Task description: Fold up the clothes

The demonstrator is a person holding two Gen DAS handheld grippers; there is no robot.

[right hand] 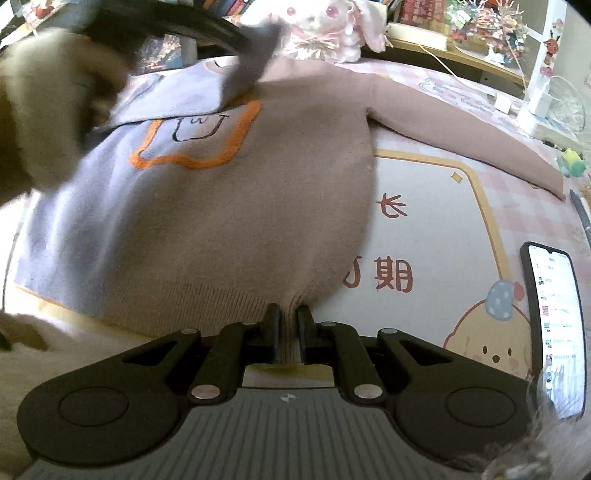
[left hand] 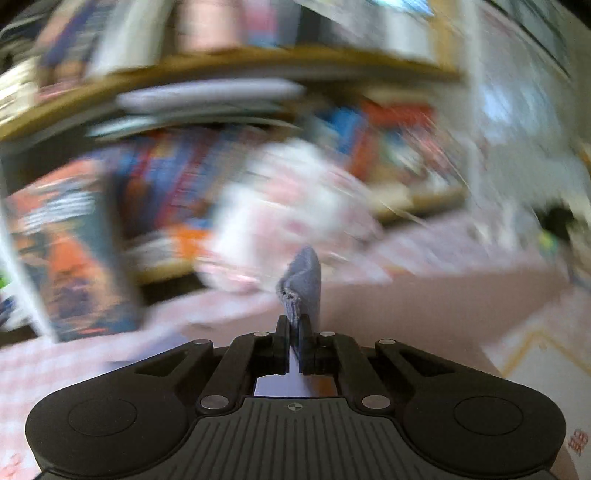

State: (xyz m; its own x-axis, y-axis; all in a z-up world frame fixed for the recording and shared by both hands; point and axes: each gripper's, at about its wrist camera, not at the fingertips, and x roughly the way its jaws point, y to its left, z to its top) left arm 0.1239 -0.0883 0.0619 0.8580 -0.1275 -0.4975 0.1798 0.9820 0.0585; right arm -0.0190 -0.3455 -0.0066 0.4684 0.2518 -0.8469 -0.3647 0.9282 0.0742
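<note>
The sweater [right hand: 236, 206] lies flat on the mat [right hand: 436, 229], its length running from the hem at the right gripper [right hand: 287, 325] away toward the plush rabbit [right hand: 332, 26]; one sleeve stretches out beside the phone [right hand: 554, 325]. The right gripper pinches the hem. The left gripper [left hand: 294, 332] pinches a lavender fold [left hand: 303, 284], lifted.
</note>
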